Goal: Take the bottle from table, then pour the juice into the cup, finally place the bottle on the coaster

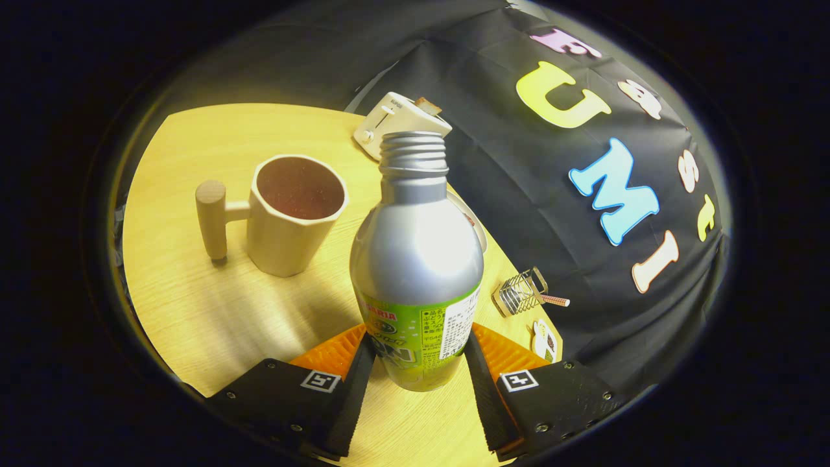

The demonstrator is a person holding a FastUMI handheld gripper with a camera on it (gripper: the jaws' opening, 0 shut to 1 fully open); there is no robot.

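Silver bottle (416, 259), uncapped, green label: clamped between both fingers of the gripper (415, 363), above the wooden table (214, 311). Beige cup (295, 214), wooden handle: at ten o'clock from the bottle, standing apart. White toaster (389, 120): twelve o'clock, beyond the bottle's neck.

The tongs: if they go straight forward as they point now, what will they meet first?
The bottle, already between the tongs and apparently gripped by both fingers. Beyond it, probably the white toaster; depth is unclear.

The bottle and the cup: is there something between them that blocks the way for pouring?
Nothing visible does. The claw is shut on the bottle, and only bare table lies between it and the cup, which stands open beyond the fingers. The toaster sits further back.
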